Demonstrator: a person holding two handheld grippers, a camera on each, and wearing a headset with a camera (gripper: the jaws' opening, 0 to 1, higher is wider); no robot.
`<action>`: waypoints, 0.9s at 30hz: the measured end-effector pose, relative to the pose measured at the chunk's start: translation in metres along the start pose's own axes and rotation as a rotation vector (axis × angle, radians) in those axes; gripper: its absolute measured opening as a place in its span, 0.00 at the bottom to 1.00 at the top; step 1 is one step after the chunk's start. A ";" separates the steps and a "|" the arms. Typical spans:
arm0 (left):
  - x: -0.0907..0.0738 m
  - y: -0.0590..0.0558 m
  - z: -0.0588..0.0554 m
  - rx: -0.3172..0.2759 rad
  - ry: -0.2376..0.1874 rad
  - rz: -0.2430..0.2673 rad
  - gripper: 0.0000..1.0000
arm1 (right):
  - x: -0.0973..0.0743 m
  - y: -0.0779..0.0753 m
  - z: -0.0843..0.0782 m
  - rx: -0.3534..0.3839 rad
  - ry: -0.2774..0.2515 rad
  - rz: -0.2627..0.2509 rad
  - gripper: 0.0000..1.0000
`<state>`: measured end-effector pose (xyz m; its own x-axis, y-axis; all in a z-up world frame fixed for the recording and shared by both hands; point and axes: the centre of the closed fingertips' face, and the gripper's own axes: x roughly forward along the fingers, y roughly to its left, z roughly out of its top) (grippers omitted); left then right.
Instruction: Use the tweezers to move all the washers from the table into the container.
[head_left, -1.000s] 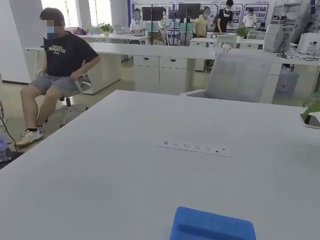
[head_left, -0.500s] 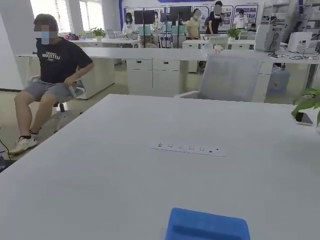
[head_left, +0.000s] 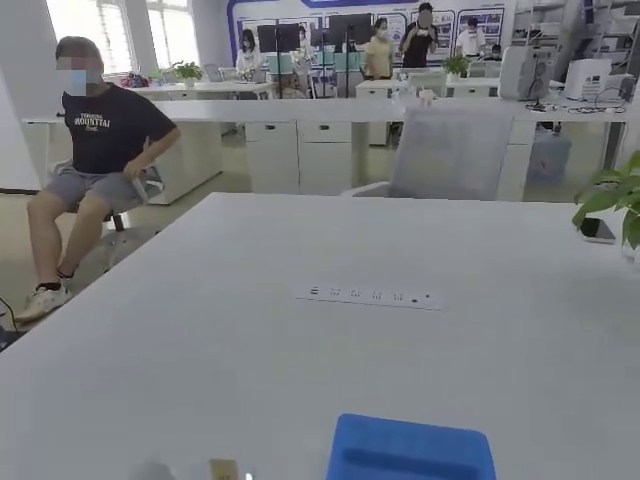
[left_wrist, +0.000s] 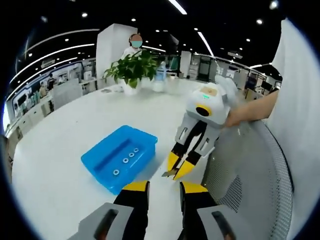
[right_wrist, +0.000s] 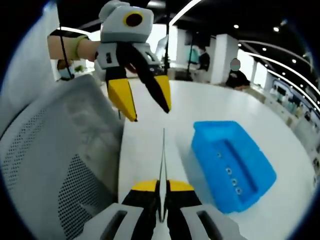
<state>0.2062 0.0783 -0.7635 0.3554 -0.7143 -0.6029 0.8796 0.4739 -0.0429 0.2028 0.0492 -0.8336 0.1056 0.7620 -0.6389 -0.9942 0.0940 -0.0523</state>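
Observation:
In the right gripper view my right gripper (right_wrist: 162, 186) is shut on thin metal tweezers (right_wrist: 163, 155) that point forward over the white table. To their right a blue container (right_wrist: 232, 165) holds several washers (right_wrist: 228, 171). My left gripper (right_wrist: 150, 114) hangs open ahead, above the table's edge. In the left gripper view my left gripper (left_wrist: 165, 186) stands open with nothing between its jaws; the right gripper (left_wrist: 175, 174) faces it beside the blue container (left_wrist: 120, 157) with washers (left_wrist: 125, 160) inside. The container's far rim (head_left: 410, 450) lies at the bottom of the head view.
A grey mesh chair back (left_wrist: 250, 175) stands close beside both grippers at the table's edge. A power strip (head_left: 370, 295) is set into the middle of the table (head_left: 200, 330). A potted plant (left_wrist: 132, 67) and a phone (head_left: 597, 229) are at the far side. A person sits beyond the table at the left.
The head view has tilted slightly, so the whole picture shifted. Blurred small shapes now show at its bottom edge, left of the container. Nothing on the table has visibly moved.

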 end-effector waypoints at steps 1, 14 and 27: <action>0.002 0.000 0.001 0.024 0.014 -0.009 0.21 | 0.000 0.001 0.000 -0.010 0.004 0.004 0.02; 0.014 -0.006 -0.004 0.165 0.117 -0.081 0.07 | 0.000 0.006 0.001 -0.057 0.013 0.021 0.03; 0.020 -0.006 -0.008 0.217 0.178 -0.122 0.00 | 0.000 0.004 0.001 -0.057 0.014 0.015 0.03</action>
<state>0.2057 0.0656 -0.7811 0.1987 -0.6486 -0.7347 0.9662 0.2552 0.0360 0.1986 0.0498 -0.8332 0.0910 0.7541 -0.6505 -0.9952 0.0456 -0.0863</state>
